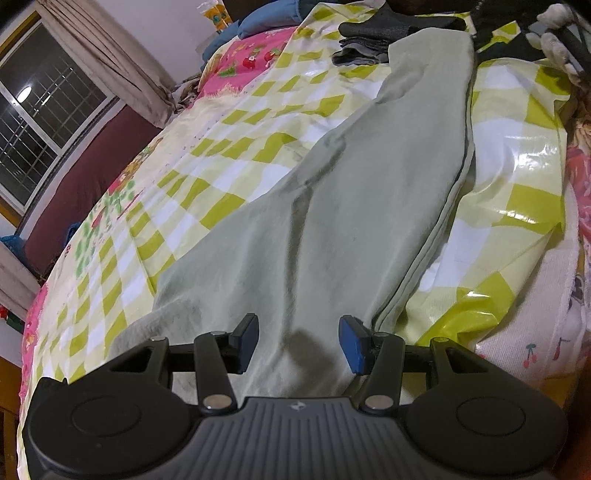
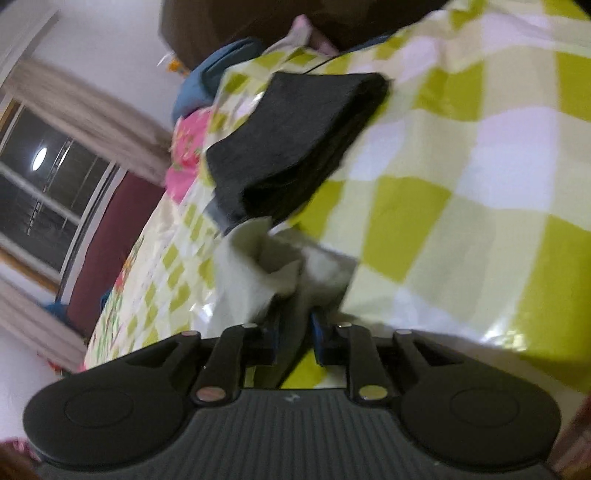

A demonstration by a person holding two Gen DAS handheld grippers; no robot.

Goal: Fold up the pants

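Pale green pants (image 1: 332, 206) lie stretched lengthwise on the checked bed cover, legs laid one over the other, running away from me in the left wrist view. My left gripper (image 1: 298, 341) is open and empty, its blue pads just above the near end of the pants. My right gripper (image 2: 293, 341) is shut on a bunched corner of the pale green pants (image 2: 266, 273), held a little above the cover. In the left wrist view the right gripper is not visible.
A folded stack of dark clothes (image 1: 384, 33) lies at the far end of the pants; it also shows in the right wrist view (image 2: 291, 147). The yellow-green checked plastic cover (image 1: 229, 122) spans the bed. A blue pillow (image 1: 266, 22), curtain and window (image 1: 44, 110) are at left.
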